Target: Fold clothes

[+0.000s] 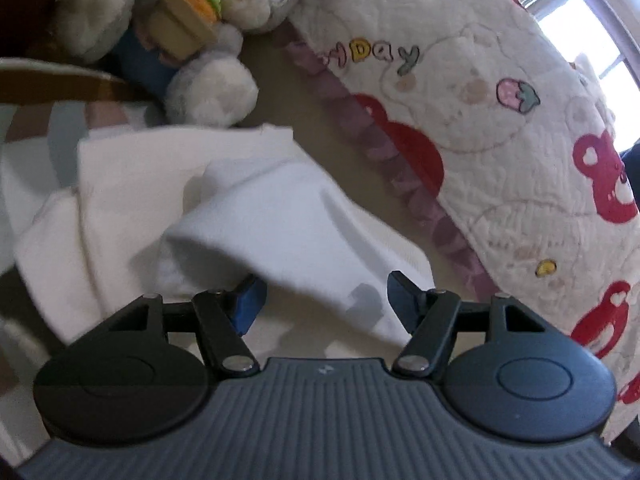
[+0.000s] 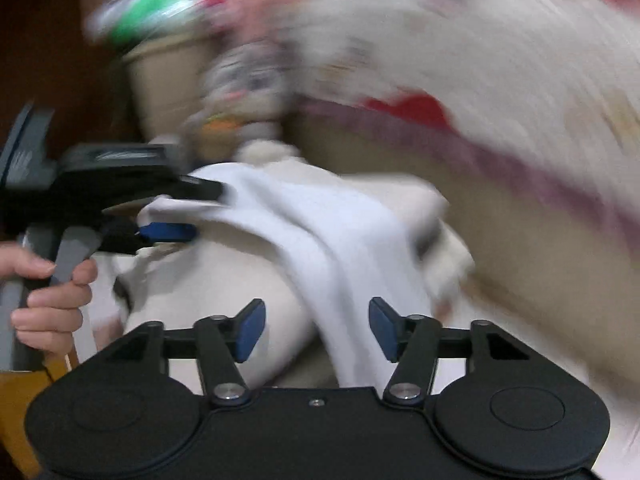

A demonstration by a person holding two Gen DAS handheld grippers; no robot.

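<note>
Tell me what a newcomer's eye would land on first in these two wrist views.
First the white garment, bunched on the bed right ahead of the open left gripper. Next the grey plush rabbit at the top left of the left wrist view, beside the quilt printed with red bears and strawberries. In the blurred right wrist view, the white cloth runs between the fingers of the right gripper.

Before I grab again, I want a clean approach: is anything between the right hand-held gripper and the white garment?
Nothing visible. The right hand-held gripper stands open with a fold of the white garment already running between its fingers. The left hand-held gripper is off to the side at the cloth's far edge.
</note>
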